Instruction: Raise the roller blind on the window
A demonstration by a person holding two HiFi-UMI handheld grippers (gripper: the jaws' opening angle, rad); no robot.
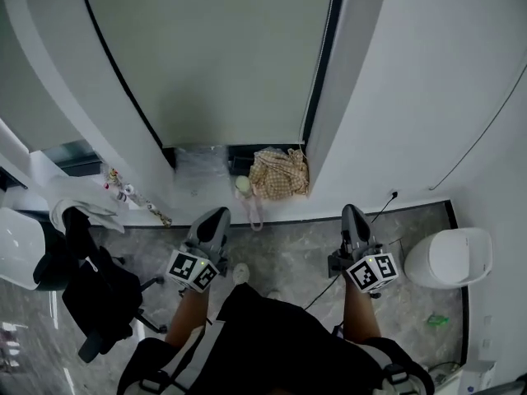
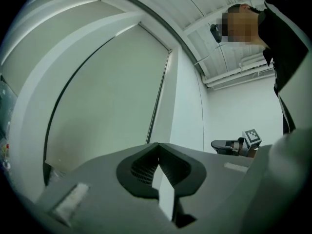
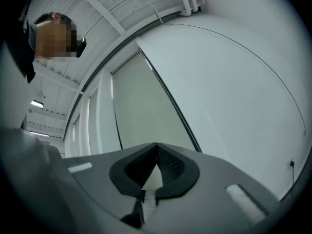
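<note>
Your dark top [image 1: 272,336] fills the bottom of the head view, and both forearms reach forward from it. The left claw [image 1: 217,213] and the right claw [image 1: 349,210] are held out ahead of you, well apart, each with its marker cube just behind. In its own view the left claw's jaws are pressed tight together with nothing between them. The right claw's jaws are closed and empty too. Neither claw touches anything, and both hang over the grey marbled floor [image 1: 288,249].

The roller blind [image 1: 222,56] is straight ahead of you, a pale sheet between two dark frame strips. It is drawn down over nearly the whole window. Its lower edge stops just above the sill and leaves a low dark gap. A checked cloth [image 1: 279,174] lies bunched at the right end of that gap. Both claws are short of the blind and point toward it.

To your left stands a black office chair [image 1: 99,295]. To your right a white rounded container [image 1: 451,257] sits by the wall, where a thin cable [image 1: 486,130] runs down the white surface.
</note>
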